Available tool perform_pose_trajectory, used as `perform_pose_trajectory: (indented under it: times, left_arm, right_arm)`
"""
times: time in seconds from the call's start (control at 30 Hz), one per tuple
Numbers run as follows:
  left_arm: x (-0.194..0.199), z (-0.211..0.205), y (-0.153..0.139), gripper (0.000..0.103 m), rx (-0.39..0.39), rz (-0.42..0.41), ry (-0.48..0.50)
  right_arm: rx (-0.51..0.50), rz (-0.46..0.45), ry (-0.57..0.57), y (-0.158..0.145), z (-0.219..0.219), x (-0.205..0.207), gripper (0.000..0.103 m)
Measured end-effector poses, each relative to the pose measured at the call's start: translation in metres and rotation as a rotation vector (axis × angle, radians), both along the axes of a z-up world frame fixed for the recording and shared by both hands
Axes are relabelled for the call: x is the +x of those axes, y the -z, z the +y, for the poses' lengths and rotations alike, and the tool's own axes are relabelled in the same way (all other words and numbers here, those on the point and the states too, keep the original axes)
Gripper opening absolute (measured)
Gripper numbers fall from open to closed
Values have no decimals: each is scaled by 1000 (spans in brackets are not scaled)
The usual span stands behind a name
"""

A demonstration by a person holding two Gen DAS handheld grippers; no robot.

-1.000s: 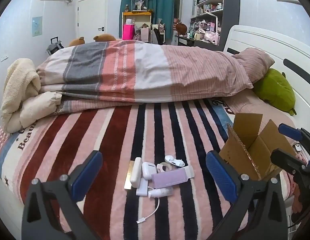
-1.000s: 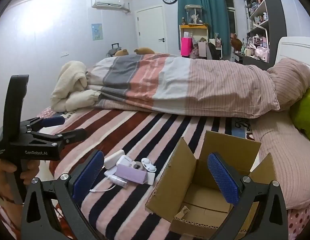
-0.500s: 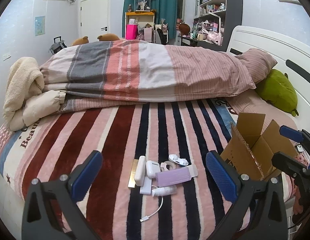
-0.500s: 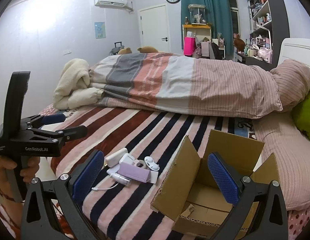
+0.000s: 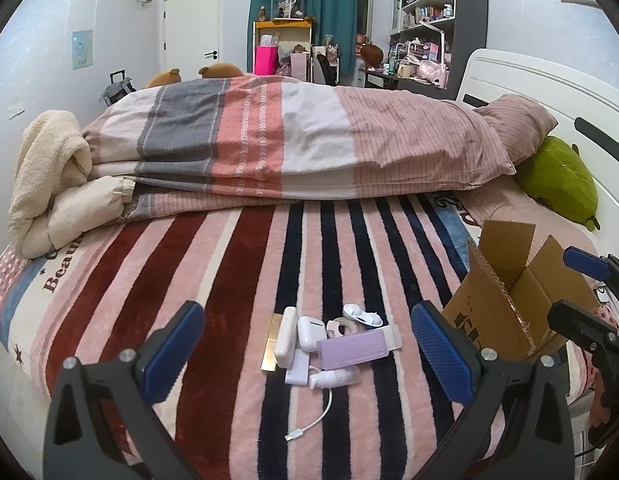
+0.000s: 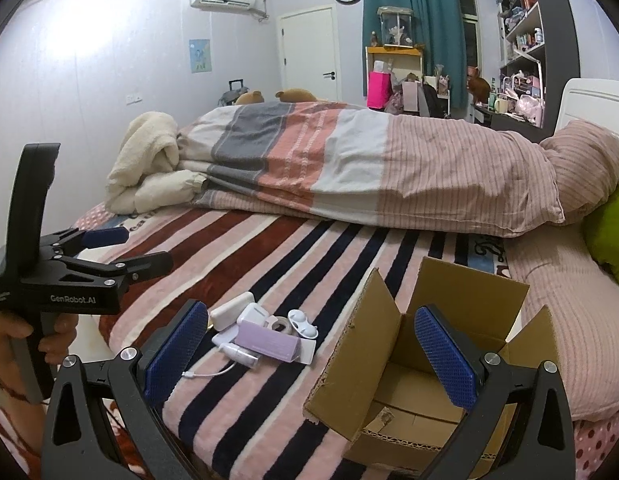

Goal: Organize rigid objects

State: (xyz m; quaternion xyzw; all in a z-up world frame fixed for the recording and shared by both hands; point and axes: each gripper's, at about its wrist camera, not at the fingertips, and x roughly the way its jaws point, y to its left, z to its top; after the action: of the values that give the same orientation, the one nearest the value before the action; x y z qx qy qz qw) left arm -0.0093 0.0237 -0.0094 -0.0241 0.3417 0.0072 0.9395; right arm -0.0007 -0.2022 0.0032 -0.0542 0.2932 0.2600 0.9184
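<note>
Left claw (image 5: 307,354) spread wide, holding nothing, above striped blanket (image 5: 237,280); pile of small items (image 5: 329,346) lies just ahead between its fingers. Cardboard box (image 6: 425,352) right of pile; right claw (image 6: 309,354) spread wide over it.

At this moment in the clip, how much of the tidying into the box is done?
Nothing looks packed yet. The cardboard box stands open, and the floor that shows is bare. Both the left gripper and right gripper are open and hold nothing. All of it is left: the purple case, white earbud case, white cable and the other small items lie clustered on the striped blanket.
</note>
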Motion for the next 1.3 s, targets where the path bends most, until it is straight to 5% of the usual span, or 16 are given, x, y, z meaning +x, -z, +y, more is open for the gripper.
perform_pose_trajectory:
  times: [1.3]
  left_arm:
    - [3, 16, 9, 103, -16, -1, -14]
  right_arm:
    - [-29, -9, -11, 9, 6, -4, 103]
